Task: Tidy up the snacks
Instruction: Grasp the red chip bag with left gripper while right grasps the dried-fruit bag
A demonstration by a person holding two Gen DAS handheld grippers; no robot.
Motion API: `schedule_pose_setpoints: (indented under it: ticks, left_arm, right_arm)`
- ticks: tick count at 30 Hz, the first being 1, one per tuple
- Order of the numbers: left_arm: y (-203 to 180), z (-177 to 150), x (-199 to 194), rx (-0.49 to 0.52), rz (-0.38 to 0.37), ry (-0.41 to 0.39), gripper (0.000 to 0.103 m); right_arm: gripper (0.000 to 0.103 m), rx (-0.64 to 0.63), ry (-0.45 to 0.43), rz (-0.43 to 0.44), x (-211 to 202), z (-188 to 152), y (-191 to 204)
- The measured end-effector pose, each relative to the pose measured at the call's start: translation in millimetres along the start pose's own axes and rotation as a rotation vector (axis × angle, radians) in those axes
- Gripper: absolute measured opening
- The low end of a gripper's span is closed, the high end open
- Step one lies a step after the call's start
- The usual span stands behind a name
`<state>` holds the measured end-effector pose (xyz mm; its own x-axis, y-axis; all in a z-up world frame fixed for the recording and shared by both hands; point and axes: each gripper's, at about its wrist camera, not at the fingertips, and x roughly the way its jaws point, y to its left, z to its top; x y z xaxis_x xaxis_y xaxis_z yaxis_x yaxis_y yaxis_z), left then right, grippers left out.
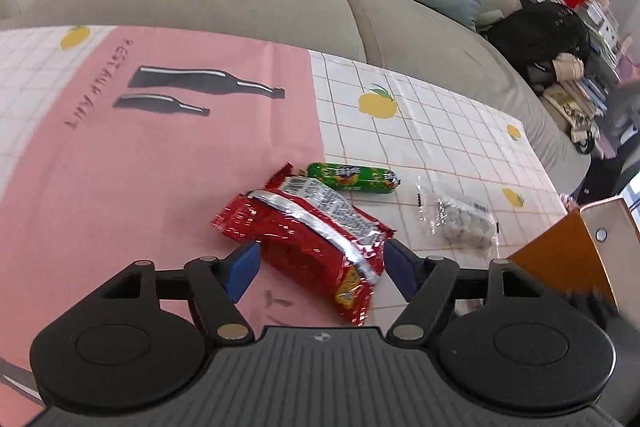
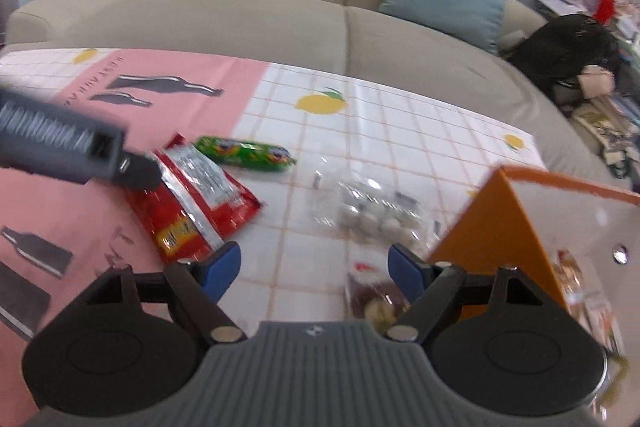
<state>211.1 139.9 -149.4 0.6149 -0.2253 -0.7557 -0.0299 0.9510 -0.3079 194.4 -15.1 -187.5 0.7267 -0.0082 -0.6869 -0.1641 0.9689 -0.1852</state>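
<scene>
Left wrist view has my left gripper [image 1: 318,263] spread wide astride the red snack packet [image 1: 308,235], blue pads flanking it without pressing, I judge so that it can be picked up. It lies flat on the counter [image 1: 440,115], with a green sausage roll [image 1: 354,177] just behind it and a clear bag of sweets [image 1: 460,223] beside. My right gripper [image 2: 316,265] hangs open and empty. Its view shows the orange box [image 2: 496,223], already holding some wrapped snacks.
</scene>
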Motion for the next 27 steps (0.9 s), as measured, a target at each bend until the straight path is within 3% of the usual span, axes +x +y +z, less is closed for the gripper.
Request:
schedule_pose_setpoints:
  ticks: [6,16,21,24,27]
  left_arm:
    - [-16,4,18,-0.062,0.059,0.025,0.088]
    - [-20,12,42,-0.247,0.184,0.076,0.089]
    - [-16,11,52,-0.265,0.211,0.112,0.087]
    - [-17,10,52,-0.212,0.219,0.115,0.079]
    - [-19,9,51,-0.172,0.217,0.117,0.070]
  right_arm:
    - [0.078,0.015,-0.024,-0.116,0,-19,-2]
    - [0.073,-0.020,-0.012,-0.205,23,-21,7]
    - [0.064,-0.013,-0.013,-0.190,27,-21,2]
    - [0.052,-0.010,-0.012,-0.175,28,-20,-3]
    - [0.050,0.000,-0.009,-0.153,28,-19,-8]
